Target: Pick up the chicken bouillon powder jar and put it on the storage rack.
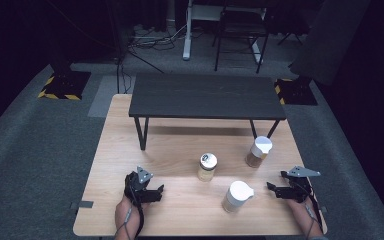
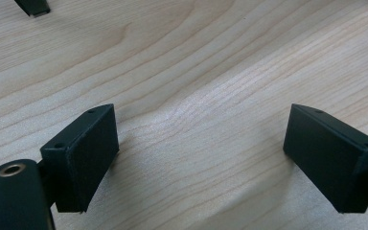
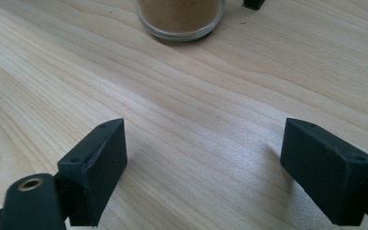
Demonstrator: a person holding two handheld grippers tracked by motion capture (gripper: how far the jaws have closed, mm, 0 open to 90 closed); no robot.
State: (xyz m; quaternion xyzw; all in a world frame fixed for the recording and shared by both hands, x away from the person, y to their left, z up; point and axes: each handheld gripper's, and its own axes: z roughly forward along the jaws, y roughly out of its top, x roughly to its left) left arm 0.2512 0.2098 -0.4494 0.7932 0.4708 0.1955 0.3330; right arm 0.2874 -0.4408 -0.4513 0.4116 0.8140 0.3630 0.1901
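Observation:
Three glass jars stand on the wooden table (image 1: 115, 150). One has a perforated shaker lid (image 1: 207, 167), one a flat white lid (image 1: 258, 151), and one a white spouted lid (image 1: 237, 196). My left gripper (image 1: 158, 193) rests low at the front left, pointing right, and its jaws stand wide apart over bare wood (image 2: 201, 117). At the front right, my right gripper (image 1: 272, 189) points left, just right of the spouted jar. It is open too (image 3: 203, 129), holding nothing. Ahead of it is the base of a jar of brown powder (image 3: 179, 17); which jar it is I cannot tell.
A low dark bench (image 1: 207, 96) on thin black legs spans the back half of the table. One of its feet (image 2: 33, 6) is far ahead of the left gripper; another foot (image 3: 254, 4) is behind the jar. Grey carpet surrounds the table, with a chair and cables beyond.

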